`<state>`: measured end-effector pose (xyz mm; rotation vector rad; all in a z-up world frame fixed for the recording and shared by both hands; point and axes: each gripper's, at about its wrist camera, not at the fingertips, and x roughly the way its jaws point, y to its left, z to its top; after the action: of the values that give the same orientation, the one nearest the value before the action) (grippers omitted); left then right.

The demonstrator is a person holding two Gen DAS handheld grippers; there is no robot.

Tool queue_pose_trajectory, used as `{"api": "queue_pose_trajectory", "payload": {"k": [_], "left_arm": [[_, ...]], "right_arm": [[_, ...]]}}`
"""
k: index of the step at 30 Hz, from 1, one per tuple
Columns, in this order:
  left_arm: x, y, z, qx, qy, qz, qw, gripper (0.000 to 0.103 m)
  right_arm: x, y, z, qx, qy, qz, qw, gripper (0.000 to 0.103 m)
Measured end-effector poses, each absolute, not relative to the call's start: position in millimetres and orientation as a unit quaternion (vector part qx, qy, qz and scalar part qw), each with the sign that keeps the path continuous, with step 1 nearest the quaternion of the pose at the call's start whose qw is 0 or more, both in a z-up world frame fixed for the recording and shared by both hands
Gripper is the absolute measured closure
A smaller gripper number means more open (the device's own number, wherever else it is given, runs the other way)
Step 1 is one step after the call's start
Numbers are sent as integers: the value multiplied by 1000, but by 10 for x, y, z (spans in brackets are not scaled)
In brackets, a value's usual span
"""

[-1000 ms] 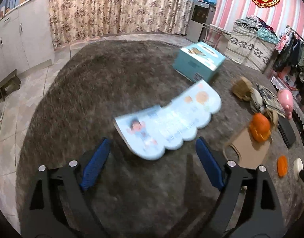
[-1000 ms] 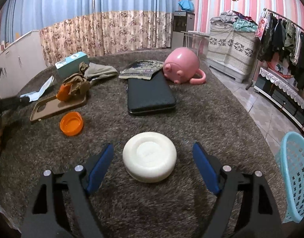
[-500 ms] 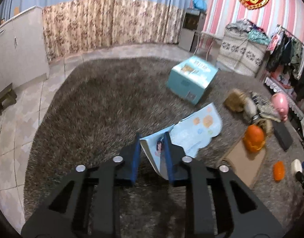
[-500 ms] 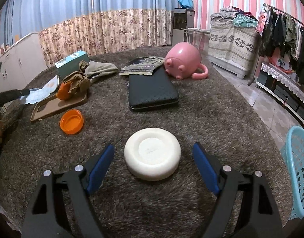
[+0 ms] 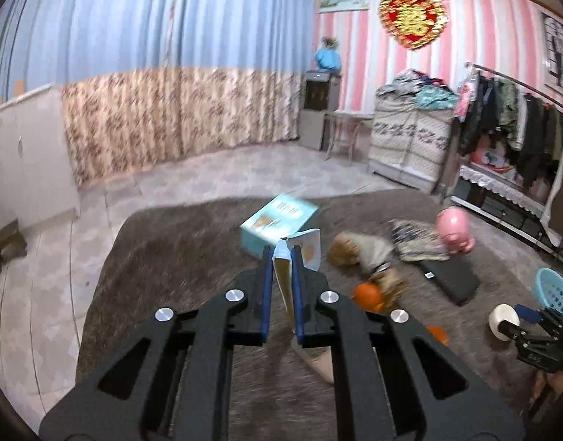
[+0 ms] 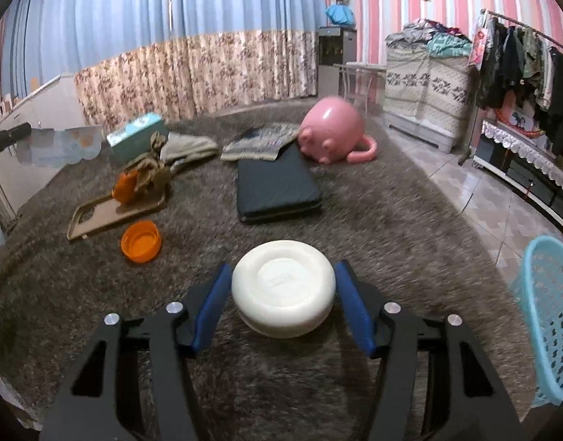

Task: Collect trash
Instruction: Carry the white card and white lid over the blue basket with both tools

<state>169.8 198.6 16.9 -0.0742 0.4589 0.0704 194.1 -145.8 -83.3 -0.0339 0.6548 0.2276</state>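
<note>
My left gripper (image 5: pixel 282 253) is clamped tight on a thin light-blue paper wrapper with orange dots (image 5: pixel 306 250), pinched edge-on between the two blue pads so that the sheet stands up past the fingertips, clear of the shaggy grey-brown carpet (image 5: pixel 178 257); from the right wrist view the same wrapper (image 6: pixel 61 145) hangs in the air at the far left, above the carpet's edge. My right gripper (image 6: pixel 283 275) has its jaws closing around a round white plastic lid (image 6: pixel 283 286) that lies flat on the carpet (image 6: pixel 391 228); the blue pads sit right at its two sides, and I cannot tell for sure whether they are pressing on it yet. Just beyond the lid, to the left, lies a small orange plastic cap (image 6: pixel 141 241), open side up, and next to that a brown phone case (image 6: pixel 112 215) with an orange object and a crumpled brownish bundle (image 6: pixel 149 171) on its far end. Straight ahead of the right gripper is a flat dark rectangular case (image 6: pixel 276 187), with a folded patterned cloth (image 6: pixel 257 145) touching its far edge and a pink pig-shaped container (image 6: pixel 333 130) tipped over beside that. A light-blue cardboard box (image 5: pixel 278 222) rests farther back on the carpet, just behind the wrapper as the left wrist sees it. Off the carpet at the right, on the tiled floor, stands a light-blue perforated plastic basket (image 6: pixel 549 308).
</note>
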Motion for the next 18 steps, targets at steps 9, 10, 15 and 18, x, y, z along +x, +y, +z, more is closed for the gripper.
{"api": "queue_pose_trajectory", "payload": {"k": [9,10,15,18], "left_arm": [[1685,754,586,9,197,-66,978,95],[1695,630,589,10,196,-76,978,95],[1782,-105,536,12,199,-147,969,95],[1874,-586,425,6,215,-193,958,95]], "right_arm": [[1676,-2144,-301,-6,270,47,962,44],[1627,-2286,-236,-1,264,33,964,44],[1450,-2902,-58,8,246,-34,969,44],[1353,-3244,-8,14,237,-71,969,44]]}}
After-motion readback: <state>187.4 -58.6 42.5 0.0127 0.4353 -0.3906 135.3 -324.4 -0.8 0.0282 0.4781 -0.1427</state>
